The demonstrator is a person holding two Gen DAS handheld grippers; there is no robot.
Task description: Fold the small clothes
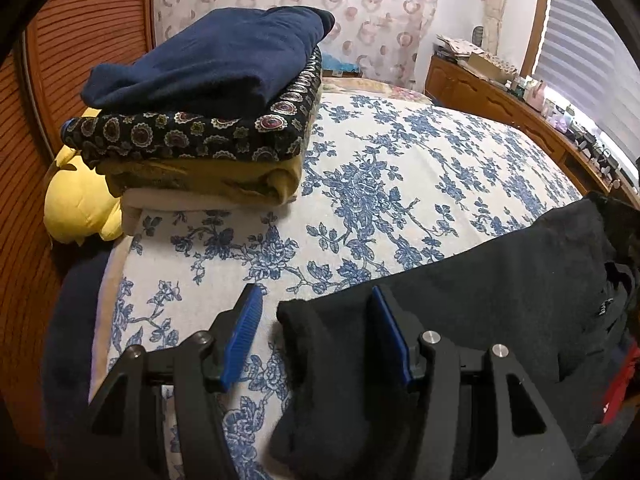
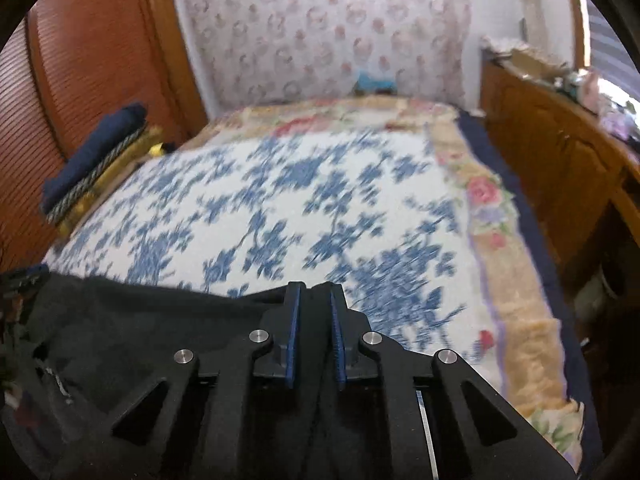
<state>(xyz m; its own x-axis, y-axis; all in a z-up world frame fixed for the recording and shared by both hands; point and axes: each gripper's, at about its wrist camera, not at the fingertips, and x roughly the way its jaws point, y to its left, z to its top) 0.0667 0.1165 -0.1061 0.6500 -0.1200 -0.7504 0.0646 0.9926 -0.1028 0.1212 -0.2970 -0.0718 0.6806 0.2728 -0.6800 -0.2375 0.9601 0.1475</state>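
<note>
A black garment [image 1: 500,280] lay at the bed's [image 1: 400,168] near edge; the left tool [image 1: 316,316] stood wide around its fold, the right tool [image 2: 312,312] pinched its cloth. Folded clothes [image 1: 208,108] sat stacked at the bed's far left edge.

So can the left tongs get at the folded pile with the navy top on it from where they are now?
Probably yes. The left tongs stand open, straddling the black garment's edge, and only bare floral bedspread lies between them and the folded pile.
</note>
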